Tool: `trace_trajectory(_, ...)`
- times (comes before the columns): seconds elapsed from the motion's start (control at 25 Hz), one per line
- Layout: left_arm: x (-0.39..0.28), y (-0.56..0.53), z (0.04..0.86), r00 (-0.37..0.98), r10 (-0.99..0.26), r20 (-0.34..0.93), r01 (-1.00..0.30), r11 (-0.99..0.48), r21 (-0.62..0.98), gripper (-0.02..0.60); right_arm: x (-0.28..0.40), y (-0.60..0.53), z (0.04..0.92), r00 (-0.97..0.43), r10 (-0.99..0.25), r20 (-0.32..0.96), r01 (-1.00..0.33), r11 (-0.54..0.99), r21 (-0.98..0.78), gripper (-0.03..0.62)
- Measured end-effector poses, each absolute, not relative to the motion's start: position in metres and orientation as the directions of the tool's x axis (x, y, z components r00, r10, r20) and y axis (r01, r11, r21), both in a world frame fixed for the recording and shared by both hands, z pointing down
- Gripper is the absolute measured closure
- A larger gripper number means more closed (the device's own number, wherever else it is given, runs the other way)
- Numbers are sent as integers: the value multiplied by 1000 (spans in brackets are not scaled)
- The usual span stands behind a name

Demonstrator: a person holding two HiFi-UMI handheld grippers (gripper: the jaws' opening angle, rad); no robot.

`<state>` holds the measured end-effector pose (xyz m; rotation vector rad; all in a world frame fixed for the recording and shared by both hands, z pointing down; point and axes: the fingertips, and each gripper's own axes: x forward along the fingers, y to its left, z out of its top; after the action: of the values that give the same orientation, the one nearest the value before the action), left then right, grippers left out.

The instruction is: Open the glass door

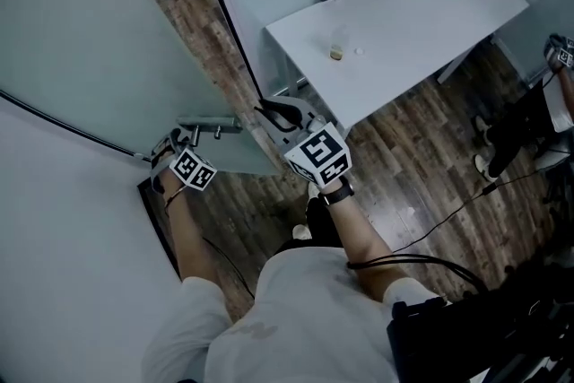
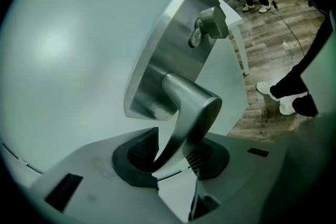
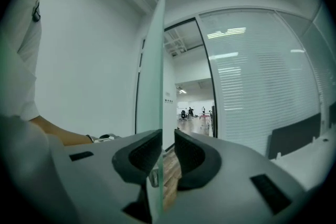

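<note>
The frosted glass door (image 1: 90, 40) stands swung open at the left of the head view. Its metal lever handle (image 2: 191, 107) juts from a steel plate (image 2: 173, 55) and runs down between the pads of my left gripper (image 2: 176, 152), which touch it on both sides. In the head view that left gripper (image 1: 170, 148) sits at the handle (image 1: 211, 126). My right gripper (image 1: 273, 114) is at the door's free edge. The thin door edge (image 3: 152, 86) stands between the jaws of the right gripper (image 3: 168, 136), against the left pad, with a gap to the right pad.
A white table (image 1: 404, 22) with a small cup (image 1: 337, 51) stands close on the right. A cable (image 1: 448, 215) runs across the wooden floor. Someone's legs and shoes (image 1: 489, 161) are at the far right. A glass partition with blinds (image 3: 262, 71) lies beyond the doorway.
</note>
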<state>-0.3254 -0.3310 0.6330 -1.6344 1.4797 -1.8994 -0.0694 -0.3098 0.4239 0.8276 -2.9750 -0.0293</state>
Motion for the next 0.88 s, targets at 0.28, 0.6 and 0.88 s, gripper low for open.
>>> trace_trajectory(0.28,-329,-292,635,-378,-694,613,-392,-480,-785,472,-104,-263,392,-910,-413,-48,-415,906,80,463)
trace_trajectory(0.6,-338,-252,634,-432,-647,628,-377,-503,-778,462,-102,-228,394,-953,-301,-14,-301,950,77,456)
trace_trajectory(0.88,-354,-219,645,-429,-678,597,-386,-460,-800,450,-88,-193,400,-976,-216,31,-212,972,97,457)
